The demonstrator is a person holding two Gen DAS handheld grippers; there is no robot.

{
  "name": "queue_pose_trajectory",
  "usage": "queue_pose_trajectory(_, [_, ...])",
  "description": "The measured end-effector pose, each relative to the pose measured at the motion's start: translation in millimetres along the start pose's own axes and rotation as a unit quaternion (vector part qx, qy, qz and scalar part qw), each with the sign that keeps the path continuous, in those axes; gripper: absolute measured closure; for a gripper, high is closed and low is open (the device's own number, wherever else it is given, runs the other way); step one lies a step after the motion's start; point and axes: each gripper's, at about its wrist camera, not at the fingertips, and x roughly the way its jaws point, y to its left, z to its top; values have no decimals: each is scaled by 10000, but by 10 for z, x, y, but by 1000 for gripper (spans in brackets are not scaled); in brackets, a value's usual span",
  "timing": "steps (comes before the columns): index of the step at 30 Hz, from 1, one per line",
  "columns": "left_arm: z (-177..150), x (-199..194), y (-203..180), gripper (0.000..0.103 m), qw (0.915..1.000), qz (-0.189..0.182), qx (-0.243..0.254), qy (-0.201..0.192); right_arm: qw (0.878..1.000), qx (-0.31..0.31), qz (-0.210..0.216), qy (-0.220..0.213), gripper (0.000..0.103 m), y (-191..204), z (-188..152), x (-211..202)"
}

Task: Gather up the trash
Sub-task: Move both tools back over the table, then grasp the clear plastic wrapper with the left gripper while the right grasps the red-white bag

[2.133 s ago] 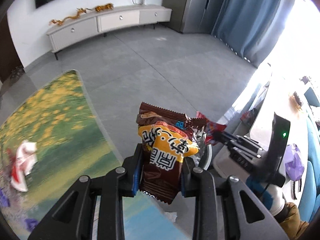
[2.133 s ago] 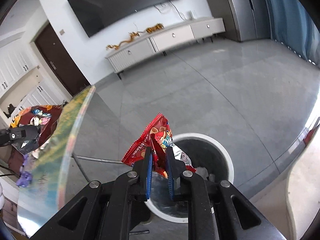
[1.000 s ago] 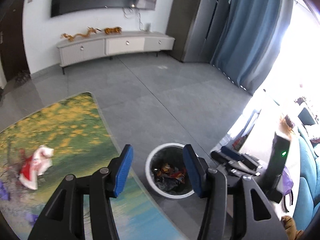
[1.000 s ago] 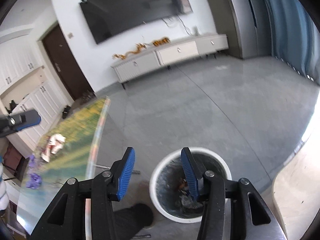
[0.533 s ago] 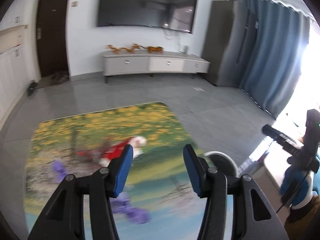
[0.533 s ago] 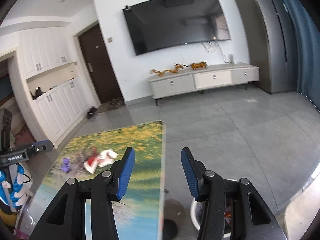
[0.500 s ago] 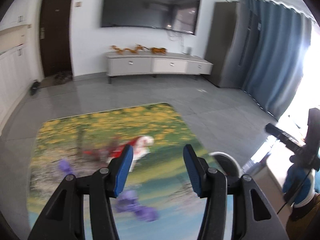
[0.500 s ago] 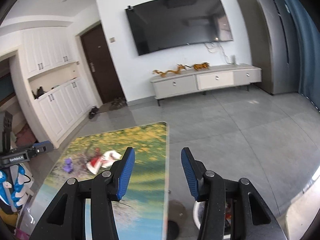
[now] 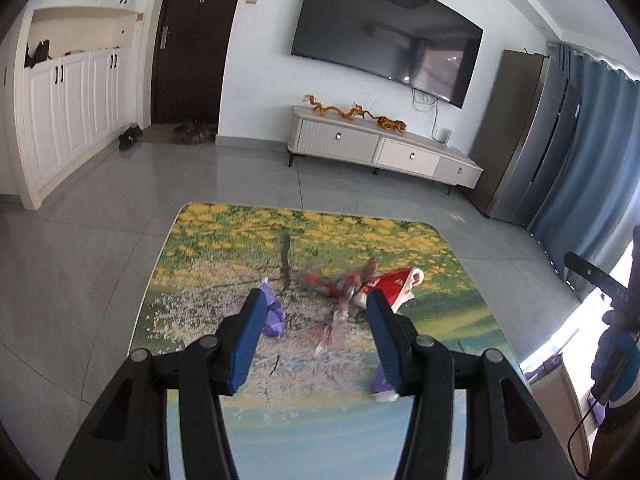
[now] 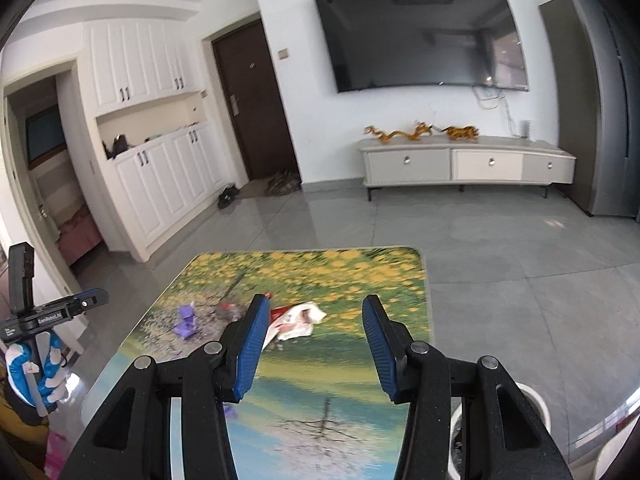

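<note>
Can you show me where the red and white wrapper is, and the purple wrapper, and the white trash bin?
red and white wrapper (image 10: 298, 320): right wrist view, on its white middle.
purple wrapper (image 10: 186, 320): right wrist view, on its crumpled middle.
white trash bin (image 10: 534, 402): right wrist view, on its rim, right of the table.

Both grippers are black plastic: the left gripper (image 9: 316, 336) and right gripper (image 10: 314, 344) each carry two ribbed blue pads, with round silver screws at the finger joints. At nine o'clock in the right view, a blue-and-white glove (image 10: 30, 372) grips the left handle.
</note>
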Motion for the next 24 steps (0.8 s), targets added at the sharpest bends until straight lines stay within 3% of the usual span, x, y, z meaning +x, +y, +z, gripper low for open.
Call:
queue_pose_trajectory(11, [-171,727,-196,53,9950,-322,588,741,9912,22,517,1219,57,337,-62,1083])
queue_pose_trajectory(18, [-207,1308,-245,53,9891,-325,734,1235,9713,933,950,1969,57,165,-222,1850])
queue_pose_trajectory(24, [-271,1683,-325,53,9824,-240,1002,1555,9566,1537,1102,2216,57,38,-329,2220])
